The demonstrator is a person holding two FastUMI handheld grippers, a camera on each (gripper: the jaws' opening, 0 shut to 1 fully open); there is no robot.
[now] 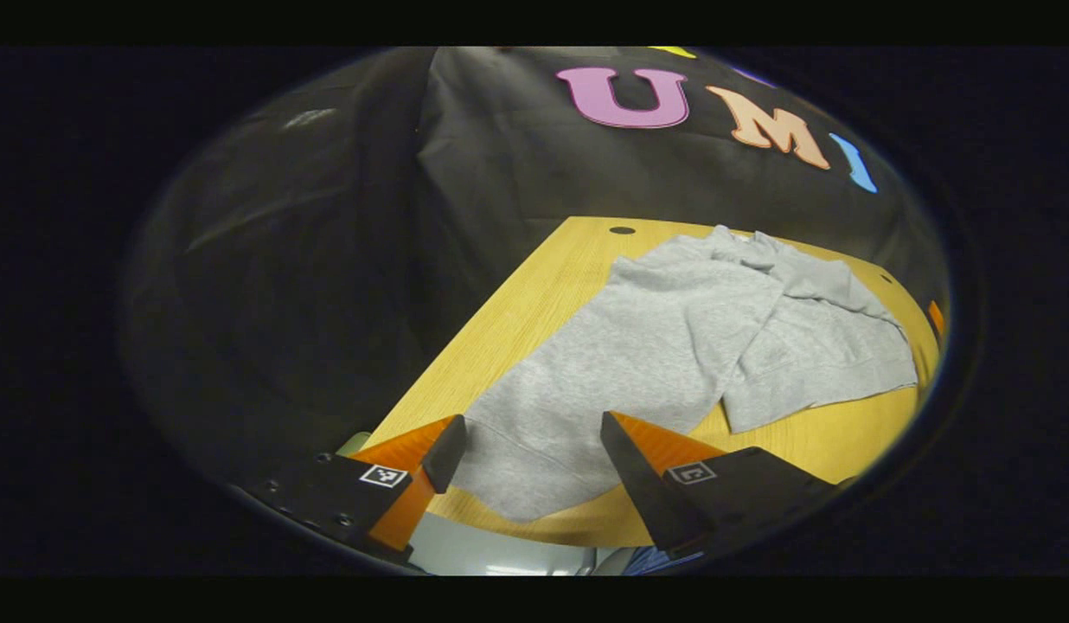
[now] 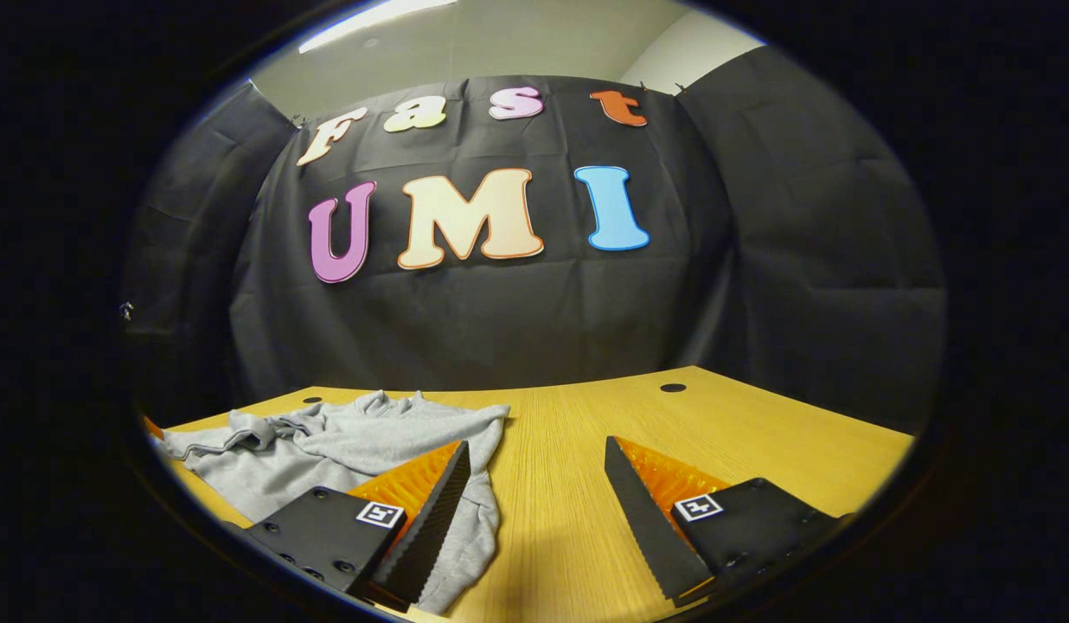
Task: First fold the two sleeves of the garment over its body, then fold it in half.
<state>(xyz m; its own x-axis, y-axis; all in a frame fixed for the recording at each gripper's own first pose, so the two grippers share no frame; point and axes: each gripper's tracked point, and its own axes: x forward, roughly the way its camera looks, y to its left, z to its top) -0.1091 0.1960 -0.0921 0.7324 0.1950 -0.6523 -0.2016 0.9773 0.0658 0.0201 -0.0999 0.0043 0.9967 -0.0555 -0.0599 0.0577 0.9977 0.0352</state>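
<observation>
Jaws of both grippers stand apart, holding nothing. Left gripper [image 1: 533, 446] hovers above the near sleeve of the grey garment [image 1: 673, 346]; garment lies spread on the wooden desk [image 1: 534, 303]. Right gripper [image 2: 534, 476] sits over bare desk, garment beside its left finger.

Left gripper [image 1: 532, 443] and right gripper [image 2: 536, 469] fingers spread wide

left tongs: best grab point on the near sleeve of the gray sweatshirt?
Probably the cuff end of the near sleeve, which lies flat between the open left tongs by the wooden table edge. Come down from above and pinch across its width; the free end should lift over the gray sweatshirt body.
</observation>
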